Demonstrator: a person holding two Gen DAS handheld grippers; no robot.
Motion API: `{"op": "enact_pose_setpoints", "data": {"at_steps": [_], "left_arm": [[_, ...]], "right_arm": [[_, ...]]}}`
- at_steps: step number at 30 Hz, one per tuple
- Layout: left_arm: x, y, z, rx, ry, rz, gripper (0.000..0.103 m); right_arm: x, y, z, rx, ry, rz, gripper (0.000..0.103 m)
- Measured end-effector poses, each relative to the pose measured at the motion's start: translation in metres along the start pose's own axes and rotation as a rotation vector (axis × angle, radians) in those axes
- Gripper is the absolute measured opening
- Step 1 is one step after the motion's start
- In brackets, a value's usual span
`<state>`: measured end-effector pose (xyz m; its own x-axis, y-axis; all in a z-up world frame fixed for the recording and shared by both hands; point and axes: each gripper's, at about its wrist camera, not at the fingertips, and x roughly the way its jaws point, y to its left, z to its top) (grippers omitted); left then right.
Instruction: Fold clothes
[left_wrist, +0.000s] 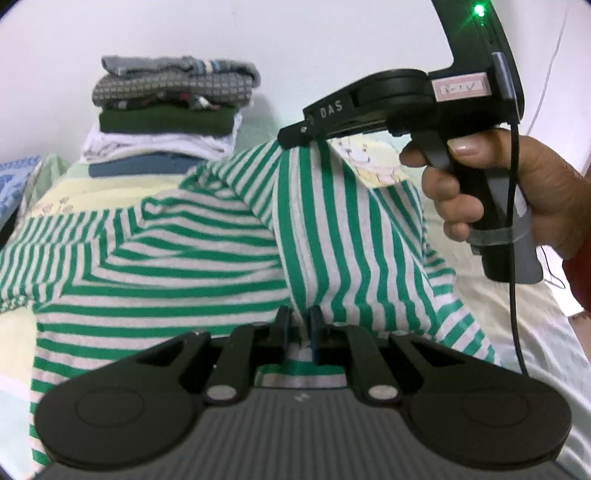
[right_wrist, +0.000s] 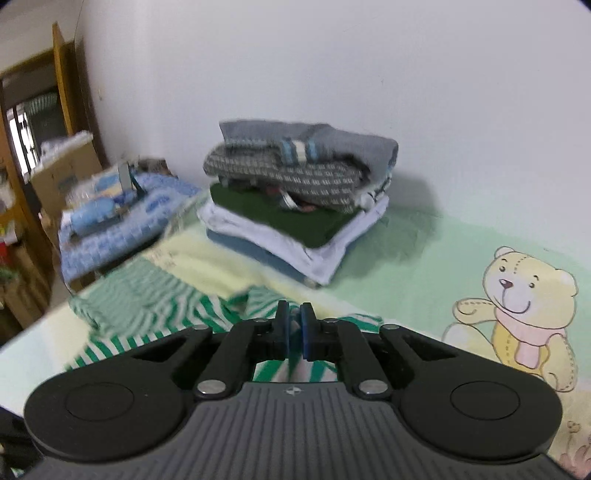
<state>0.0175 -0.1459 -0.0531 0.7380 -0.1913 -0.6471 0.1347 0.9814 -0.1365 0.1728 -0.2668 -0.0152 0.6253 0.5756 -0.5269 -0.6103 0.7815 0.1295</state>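
Left gripper (left_wrist: 297, 325) fingers clamped on striped shirt (left_wrist: 184, 258), right gripper (left_wrist: 295, 134) pinching its raised fold, folded stack (right_wrist: 295, 199) on bed (right_wrist: 424, 251).

Black claw (left_wrist: 297, 325) (blue pads), "DAS" lettering, green light.

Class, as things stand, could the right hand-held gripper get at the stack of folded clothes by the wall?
Probably not yet: the right hand-held gripper is shut on the striped shirt; bare bedsheet lies before the stack.

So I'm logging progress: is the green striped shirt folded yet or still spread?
Not folded: the striped shirt is partly lifted and draped, pinched by both tongs, left and right, beside the folded stack.
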Motion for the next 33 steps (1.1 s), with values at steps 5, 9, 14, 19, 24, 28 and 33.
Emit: {"op": "enact_pose_setpoints", "data": {"at_steps": [5,9,14,19,24,28,33], "left_arm": [[-0.003,-0.003,0.001,0.004,-0.002,0.001,0.008],[0.003,-0.002,-0.004,0.008,0.024,0.001,0.008],[0.006,-0.002,-0.008,0.013,0.038,-0.007,0.009],[0.006,-0.005,-0.006,0.032,0.037,-0.015,0.009],[0.006,-0.006,-0.008,0.042,0.040,-0.018,0.009],[0.005,-0.004,-0.008,0.031,0.032,-0.018,0.009],[-0.008,0.003,0.000,-0.032,-0.045,0.008,0.009]], "right_arm": [[0.007,0.008,0.002,-0.015,0.013,-0.001,0.008],[0.012,0.002,-0.009,-0.026,0.077,0.011,0.016],[0.008,0.000,-0.022,-0.054,0.093,-0.006,0.029],[0.002,0.007,-0.024,-0.084,0.042,0.017,0.028],[0.008,0.018,-0.032,-0.206,0.070,-0.016,0.004],[-0.004,0.020,-0.029,-0.195,0.010,-0.024,0.004],[-0.017,0.027,0.008,-0.102,-0.130,0.035,0.004]]}}
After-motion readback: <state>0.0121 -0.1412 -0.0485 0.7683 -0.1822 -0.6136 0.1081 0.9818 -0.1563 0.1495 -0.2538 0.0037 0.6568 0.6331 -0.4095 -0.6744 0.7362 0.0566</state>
